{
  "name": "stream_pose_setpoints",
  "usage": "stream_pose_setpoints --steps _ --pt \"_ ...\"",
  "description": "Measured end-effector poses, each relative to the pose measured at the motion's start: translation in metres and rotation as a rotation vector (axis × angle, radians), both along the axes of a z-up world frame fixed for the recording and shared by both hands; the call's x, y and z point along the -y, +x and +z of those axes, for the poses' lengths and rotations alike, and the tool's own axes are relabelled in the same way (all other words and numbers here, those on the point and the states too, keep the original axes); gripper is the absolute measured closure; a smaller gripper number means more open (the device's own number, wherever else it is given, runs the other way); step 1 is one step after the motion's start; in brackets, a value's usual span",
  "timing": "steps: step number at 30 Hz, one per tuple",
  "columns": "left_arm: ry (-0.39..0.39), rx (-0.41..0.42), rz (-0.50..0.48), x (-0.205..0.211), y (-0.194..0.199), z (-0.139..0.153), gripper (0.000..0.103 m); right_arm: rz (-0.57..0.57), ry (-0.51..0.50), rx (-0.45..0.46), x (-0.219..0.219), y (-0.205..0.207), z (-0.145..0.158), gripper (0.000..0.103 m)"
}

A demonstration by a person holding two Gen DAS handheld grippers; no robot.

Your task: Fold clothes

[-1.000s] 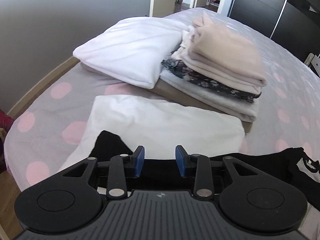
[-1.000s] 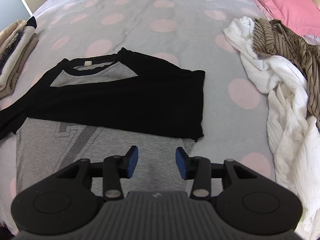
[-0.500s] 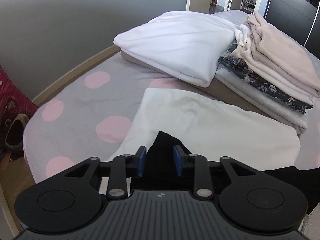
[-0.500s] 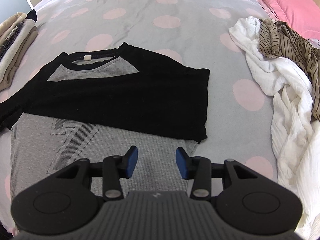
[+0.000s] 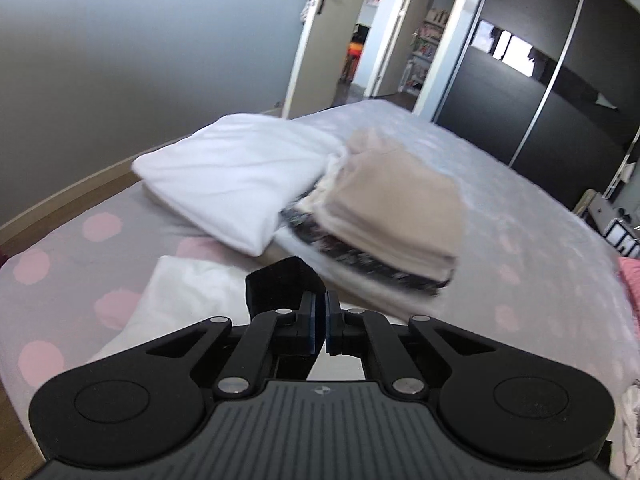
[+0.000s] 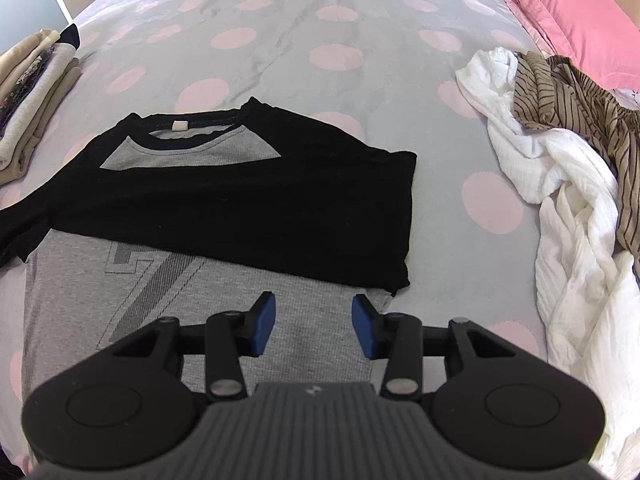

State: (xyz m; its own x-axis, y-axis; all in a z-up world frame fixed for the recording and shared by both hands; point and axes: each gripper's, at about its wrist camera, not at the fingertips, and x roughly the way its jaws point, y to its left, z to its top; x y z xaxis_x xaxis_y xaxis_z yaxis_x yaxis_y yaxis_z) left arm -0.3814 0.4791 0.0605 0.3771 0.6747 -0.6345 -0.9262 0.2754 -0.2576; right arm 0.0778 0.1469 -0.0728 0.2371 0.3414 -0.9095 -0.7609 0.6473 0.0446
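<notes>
A grey T-shirt with black sleeves lies flat on the dotted bedspread, its right sleeve folded across the chest. My right gripper is open and empty, hovering over the shirt's grey lower body. My left gripper is shut on the black left sleeve and holds its cuff lifted above the bed. The rest of the shirt is hidden in the left wrist view.
A stack of folded clothes and a white folded piece sit ahead of the left gripper, with another white piece below. A heap of unfolded white and striped clothes lies right of the shirt. Pink pillow far right.
My left gripper has closed on the black sleeve and lifted it, tilting upward. My right gripper has stayed open over the shirt, hardly moving.
</notes>
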Motion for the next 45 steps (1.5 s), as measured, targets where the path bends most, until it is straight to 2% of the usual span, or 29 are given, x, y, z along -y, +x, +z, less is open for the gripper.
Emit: stream_pose_setpoints --steps 3,6,10,13,16,24,30,35,38,43,45 --pt "0.043 0.044 -0.112 0.018 0.042 0.024 0.101 0.004 0.015 0.008 0.002 -0.001 0.004 0.057" --pt "0.052 0.082 -0.222 0.034 0.089 0.044 0.101 0.004 0.031 0.013 0.005 -0.001 0.009 0.057" --pt "0.065 0.093 -0.356 0.054 0.155 0.070 0.101 -0.005 0.052 0.008 0.011 0.005 0.013 0.057" --pt "0.083 0.105 -0.451 0.071 0.201 0.084 0.101 -0.015 0.067 0.001 0.015 0.010 0.016 0.057" --pt "0.080 0.104 -0.537 0.089 0.244 0.086 0.101 -0.024 0.082 -0.006 0.019 0.016 0.019 0.057" --pt "0.025 0.064 -0.724 0.128 0.347 0.054 0.101 -0.042 0.096 -0.033 0.023 0.029 0.020 0.057" --pt "-0.039 0.003 -0.854 0.161 0.403 0.011 0.101 -0.060 0.058 -0.043 0.022 0.041 0.009 0.057" --pt "-0.137 -0.066 -0.947 0.174 0.426 -0.035 0.099 -0.095 0.021 -0.050 0.020 0.053 -0.001 0.057" --pt "-0.170 -0.120 -0.977 0.178 0.432 -0.056 0.092 -0.115 0.001 -0.060 0.020 0.059 -0.007 0.057" --pt "-0.204 -0.128 -1.004 0.171 0.421 -0.069 0.079 -0.146 -0.022 -0.063 0.017 0.065 -0.015 0.057" --pt "-0.199 -0.137 -0.998 0.165 0.411 -0.070 0.078 -0.155 -0.016 -0.064 0.015 0.068 -0.016 0.057"
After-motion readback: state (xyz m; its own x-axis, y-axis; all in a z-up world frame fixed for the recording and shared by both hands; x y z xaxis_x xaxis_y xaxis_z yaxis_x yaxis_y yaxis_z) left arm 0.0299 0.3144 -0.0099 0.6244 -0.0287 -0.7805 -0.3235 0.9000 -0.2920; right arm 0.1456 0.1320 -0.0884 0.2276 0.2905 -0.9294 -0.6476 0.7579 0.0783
